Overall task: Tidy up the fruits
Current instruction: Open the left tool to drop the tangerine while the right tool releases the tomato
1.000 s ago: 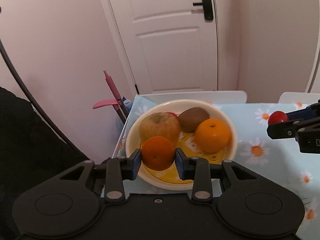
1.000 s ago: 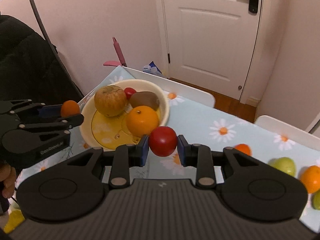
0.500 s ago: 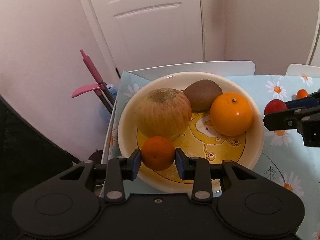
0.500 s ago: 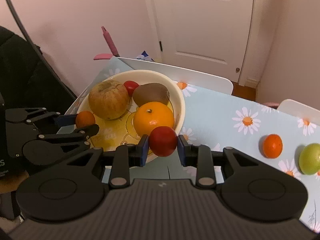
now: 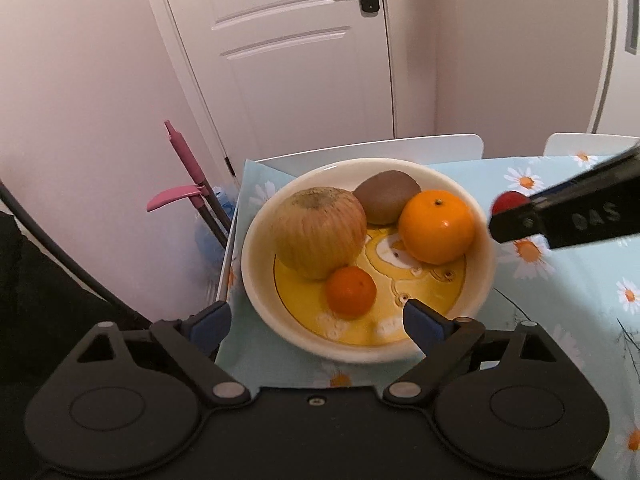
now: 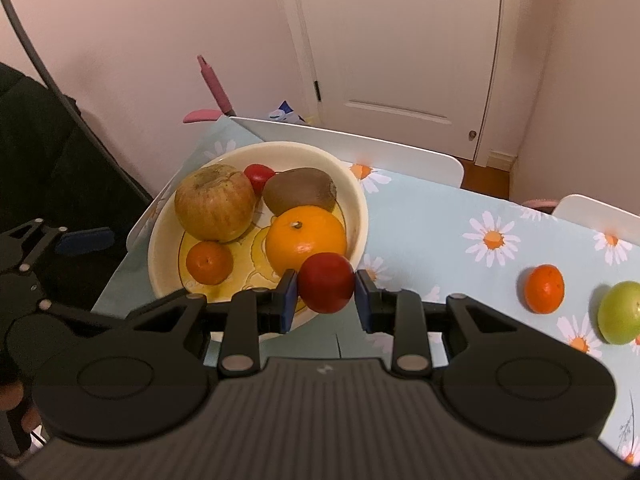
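The left gripper [image 5: 316, 316] had just let go: its blue-padded fingers [image 5: 420, 320], which a moment earlier pinched the small orange mandarin [image 5: 351, 291], had been opening and now stood spread wide on either side of the near rim of the cream ceramic bowl with the yellow cartoon bottom [image 5: 256, 292]. The mandarin lay free on the bowl floor, touching or just beside the large russet-brown apple [image 5: 320, 232], with nothing pressing on it. That placed one more fruit with the brown fuzzy kiwi [image 5: 387, 196] and the big glossy orange [image 5: 437, 227], so this delivery looked complete and the left hand seemed free to go for another piece. The left gripper pointed steeply downward over the bowl's near edge. The right gripper [image 6: 326, 294] was likewise pitched down beside the bowl's right rim, its fingers pressed onto the round dark-red fruit [image 6: 326, 282] and holding it just outside or above the rim, near the big orange; it appeared next in line to be dropped in. A smaller red fruit [image 6: 259, 176] sat at the back of the bowl. On the pale-blue daisy-print tabletop [image 6: 432, 224], a second small mandarin [image 6: 544, 289] and a green round fruit [image 6: 620, 312] waited, well apart from the bowl.
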### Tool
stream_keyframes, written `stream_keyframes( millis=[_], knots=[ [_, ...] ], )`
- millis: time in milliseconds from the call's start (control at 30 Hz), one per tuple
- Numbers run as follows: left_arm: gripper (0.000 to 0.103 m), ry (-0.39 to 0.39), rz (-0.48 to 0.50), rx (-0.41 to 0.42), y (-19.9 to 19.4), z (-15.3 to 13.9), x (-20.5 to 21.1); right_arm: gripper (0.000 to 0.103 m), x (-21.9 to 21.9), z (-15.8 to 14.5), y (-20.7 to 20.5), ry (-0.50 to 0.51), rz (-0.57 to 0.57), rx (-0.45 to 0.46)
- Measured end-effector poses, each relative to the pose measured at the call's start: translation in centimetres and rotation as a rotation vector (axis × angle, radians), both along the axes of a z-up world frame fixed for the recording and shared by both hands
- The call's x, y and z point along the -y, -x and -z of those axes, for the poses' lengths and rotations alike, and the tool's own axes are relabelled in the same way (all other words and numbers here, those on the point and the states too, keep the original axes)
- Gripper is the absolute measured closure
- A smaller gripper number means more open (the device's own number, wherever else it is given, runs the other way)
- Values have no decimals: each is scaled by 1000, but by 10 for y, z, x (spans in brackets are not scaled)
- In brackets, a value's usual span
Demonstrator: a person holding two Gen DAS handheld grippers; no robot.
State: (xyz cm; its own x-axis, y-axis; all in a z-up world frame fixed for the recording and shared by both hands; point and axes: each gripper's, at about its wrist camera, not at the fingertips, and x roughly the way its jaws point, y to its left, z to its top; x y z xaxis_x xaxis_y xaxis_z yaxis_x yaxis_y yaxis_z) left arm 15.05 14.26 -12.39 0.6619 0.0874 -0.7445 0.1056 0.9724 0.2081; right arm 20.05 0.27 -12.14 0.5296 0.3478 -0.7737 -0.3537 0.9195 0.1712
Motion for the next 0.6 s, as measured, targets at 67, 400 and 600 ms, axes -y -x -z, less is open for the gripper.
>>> stream_keyframes(
  millis=[67, 400, 600],
  knots=[
    [7, 2, -7, -4, 6, -1, 1, 58, -3, 0, 0, -1, -16, -3],
    [4, 8, -31, 12, 27, -3, -2, 58, -27, 10, 2, 3, -91, -16],
    [3, 16, -36, 10, 30, 1, -7, 58, -39, 17, 1, 4, -109, -24]
  ],
)
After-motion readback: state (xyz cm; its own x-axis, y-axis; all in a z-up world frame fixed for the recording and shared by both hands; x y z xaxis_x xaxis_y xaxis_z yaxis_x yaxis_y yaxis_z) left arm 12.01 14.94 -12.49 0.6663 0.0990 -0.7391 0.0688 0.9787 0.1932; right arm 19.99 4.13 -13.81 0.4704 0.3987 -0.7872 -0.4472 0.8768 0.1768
